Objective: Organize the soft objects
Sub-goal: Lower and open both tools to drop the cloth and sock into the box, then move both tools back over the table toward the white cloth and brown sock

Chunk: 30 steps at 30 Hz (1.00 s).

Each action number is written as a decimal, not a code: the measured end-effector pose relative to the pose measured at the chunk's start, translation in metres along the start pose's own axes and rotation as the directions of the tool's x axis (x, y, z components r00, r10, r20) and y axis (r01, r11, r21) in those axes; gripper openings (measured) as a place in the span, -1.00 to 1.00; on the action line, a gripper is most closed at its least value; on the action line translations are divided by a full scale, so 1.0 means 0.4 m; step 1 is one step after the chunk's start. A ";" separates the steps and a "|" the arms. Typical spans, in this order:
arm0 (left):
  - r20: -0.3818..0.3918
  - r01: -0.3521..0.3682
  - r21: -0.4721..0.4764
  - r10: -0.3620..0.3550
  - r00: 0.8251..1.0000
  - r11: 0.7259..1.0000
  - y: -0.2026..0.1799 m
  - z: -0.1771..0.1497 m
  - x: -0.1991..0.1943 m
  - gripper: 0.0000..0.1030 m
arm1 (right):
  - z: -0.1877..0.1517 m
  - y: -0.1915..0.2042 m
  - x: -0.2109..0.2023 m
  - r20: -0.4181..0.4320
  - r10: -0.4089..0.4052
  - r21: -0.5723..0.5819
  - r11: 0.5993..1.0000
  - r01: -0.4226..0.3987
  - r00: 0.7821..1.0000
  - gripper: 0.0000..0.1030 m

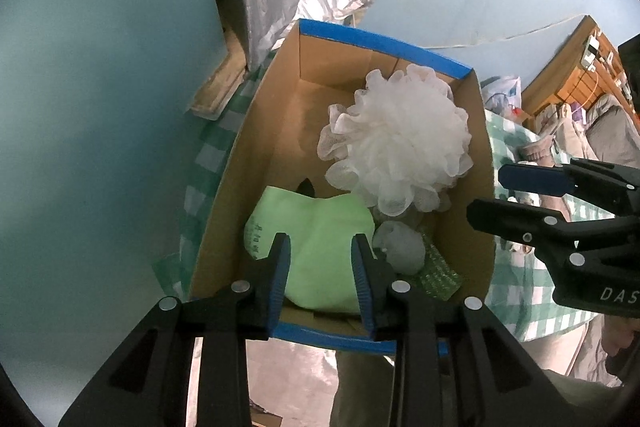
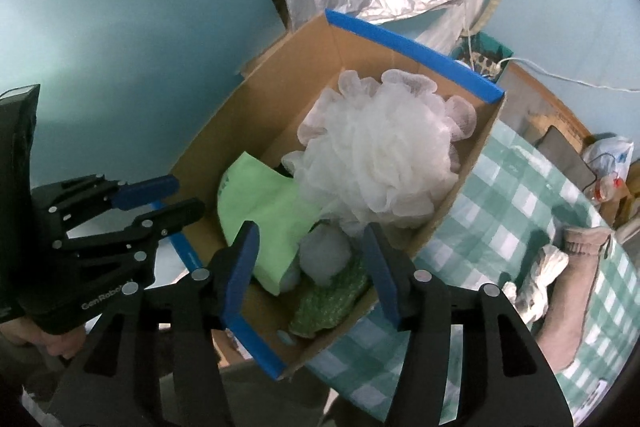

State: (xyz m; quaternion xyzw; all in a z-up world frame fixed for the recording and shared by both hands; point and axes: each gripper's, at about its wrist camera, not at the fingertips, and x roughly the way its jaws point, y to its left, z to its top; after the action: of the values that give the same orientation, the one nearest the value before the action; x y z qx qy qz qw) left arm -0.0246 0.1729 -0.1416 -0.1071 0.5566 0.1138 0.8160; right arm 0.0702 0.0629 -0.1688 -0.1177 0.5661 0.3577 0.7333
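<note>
Fingers of the left gripper [image 1: 320, 255] and right gripper [image 2: 310, 249] stand apart, holding nothing, above a cardboard box [image 1: 256, 147]; inside lie a white loofah [image 1: 396, 143], green cloth [image 1: 320, 247] and grey pouf [image 1: 402, 241].

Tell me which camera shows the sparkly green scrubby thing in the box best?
The right wrist view: the green scrubber lies mostly exposed in the cardboard box. In the left wrist view only a corner shows, cut off behind the gripper finger and a grey pouf.

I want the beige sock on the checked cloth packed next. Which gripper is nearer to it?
Right. The right gripper hangs over the box's near end, beside the cloth where the beige sock lies; the left gripper is farther off, over the box's other side.
</note>
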 end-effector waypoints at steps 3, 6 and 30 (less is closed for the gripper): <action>0.007 0.002 -0.003 -0.002 1.000 1.000 -0.009 0.001 -0.010 -0.39 | -0.003 -0.010 -0.011 0.008 -0.005 0.008 1.000 0.005 1.000 0.17; 0.017 0.004 -0.001 -0.004 1.000 1.000 -0.020 0.004 -0.021 -0.39 | -0.006 -0.022 -0.028 0.017 -0.008 0.015 1.000 0.007 1.000 0.19; 0.059 0.043 0.065 -0.047 0.997 0.997 -0.196 0.025 -0.063 0.16 | -0.070 -0.164 -0.163 0.067 -0.083 0.081 0.994 0.077 0.994 0.35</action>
State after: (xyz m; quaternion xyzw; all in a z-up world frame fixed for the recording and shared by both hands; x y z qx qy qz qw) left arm -0.0006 0.0997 -0.1106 -0.0900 0.5324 0.0806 0.8378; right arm 0.0856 -0.0258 -0.1335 -0.0990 0.5483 0.3096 0.7705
